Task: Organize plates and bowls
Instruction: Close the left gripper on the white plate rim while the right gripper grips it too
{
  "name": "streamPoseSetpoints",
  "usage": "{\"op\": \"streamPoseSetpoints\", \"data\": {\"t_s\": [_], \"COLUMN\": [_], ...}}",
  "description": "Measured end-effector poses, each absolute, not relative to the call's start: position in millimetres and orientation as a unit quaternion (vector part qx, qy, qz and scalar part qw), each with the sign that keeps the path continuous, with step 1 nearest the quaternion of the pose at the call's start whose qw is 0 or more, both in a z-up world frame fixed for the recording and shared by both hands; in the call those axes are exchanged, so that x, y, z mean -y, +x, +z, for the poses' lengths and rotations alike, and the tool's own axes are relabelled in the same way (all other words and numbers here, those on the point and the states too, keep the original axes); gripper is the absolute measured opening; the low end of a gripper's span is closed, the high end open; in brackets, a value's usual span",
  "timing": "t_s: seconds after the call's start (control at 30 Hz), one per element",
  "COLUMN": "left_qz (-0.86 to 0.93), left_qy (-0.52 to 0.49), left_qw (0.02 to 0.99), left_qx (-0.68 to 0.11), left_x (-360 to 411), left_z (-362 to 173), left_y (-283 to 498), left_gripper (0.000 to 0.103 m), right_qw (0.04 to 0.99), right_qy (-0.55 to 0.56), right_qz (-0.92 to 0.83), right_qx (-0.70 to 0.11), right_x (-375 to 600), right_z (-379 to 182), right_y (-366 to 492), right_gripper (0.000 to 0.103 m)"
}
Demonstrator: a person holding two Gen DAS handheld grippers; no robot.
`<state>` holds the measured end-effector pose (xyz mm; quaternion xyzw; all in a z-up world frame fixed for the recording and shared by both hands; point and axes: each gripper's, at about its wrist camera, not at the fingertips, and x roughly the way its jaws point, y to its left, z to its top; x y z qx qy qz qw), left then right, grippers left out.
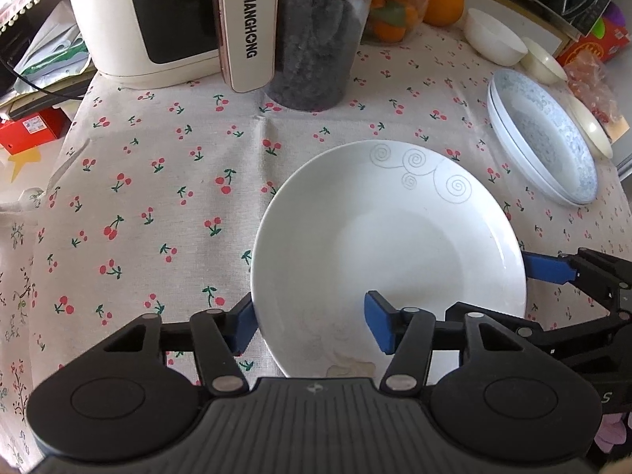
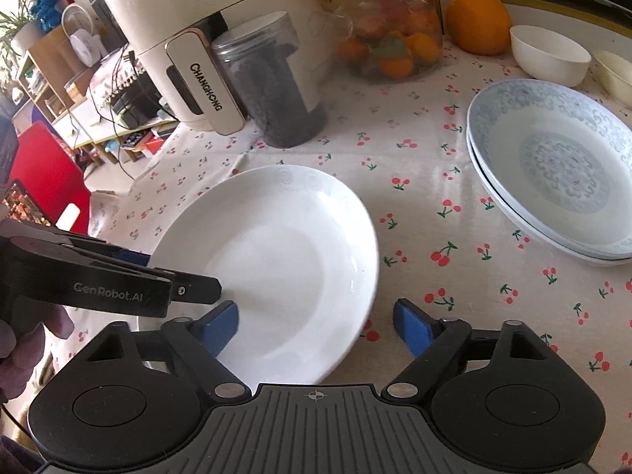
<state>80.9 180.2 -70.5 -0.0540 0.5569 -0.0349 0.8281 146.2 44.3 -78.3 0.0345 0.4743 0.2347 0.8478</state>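
Straddling white plate rim, jaws apart

Ahead of the fingers, bare tablecloth lies open beyond the white plate, until the dark jar and cream appliance block passage.

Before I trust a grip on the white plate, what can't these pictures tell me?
- White plate: near rim hidden by the left gripper's body, left wrist view.
- Whether its pads press the rim: unclear in both views.
- Right gripper: its left finger covers the rim, right wrist view.
- Patterned plates: stack count unclear.
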Motion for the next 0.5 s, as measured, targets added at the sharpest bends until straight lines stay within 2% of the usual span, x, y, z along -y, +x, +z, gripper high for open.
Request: {"op": "streamPoseSetpoints", "data": {"t_s": [0.03, 0.1, 0.23, 0.3, 0.4, 0.5], "left_qz": [-0.033, -0.031, -0.027, -0.023, -0.018, -0.021], "left_qy": [-0.054, -0.052, -0.053, -0.056, -0.059, -0.054], "left_qw": [0.828, 0.830, 0.831, 0.832, 0.836, 0.844], "left_qx": [-0.556, -0.555, -0.554, -0.552, -0.546, -0.533], "left_x": [-181, -181, -182, -183, -186, -184], "left_z": [-70, -70, -69, -68, -66, -62], "left_y": [81, 80, 79, 79, 78, 77], "left_gripper": [0.052, 0.049, 0.046, 0.043, 0.035, 0.028], "right_qw": [0.848, 0.846, 0.851, 0.852, 0.853, 0.858], "right_qy": [0.034, 0.031, 0.020, 0.021, 0.031, 0.034], "right_qz": [0.237, 0.240, 0.229, 0.223, 0.215, 0.202], "right_qx": [-0.474, -0.474, -0.471, -0.473, -0.474, -0.471], "right_x": [-45, -46, -47, -44, -37, -33], "right_z": [-78, -78, -78, -78, -78, -78], "right_y": [146, 146, 146, 147, 150, 150], "right_gripper": [0.076, 0.062, 0.050, 0.040, 0.032, 0.030]}}
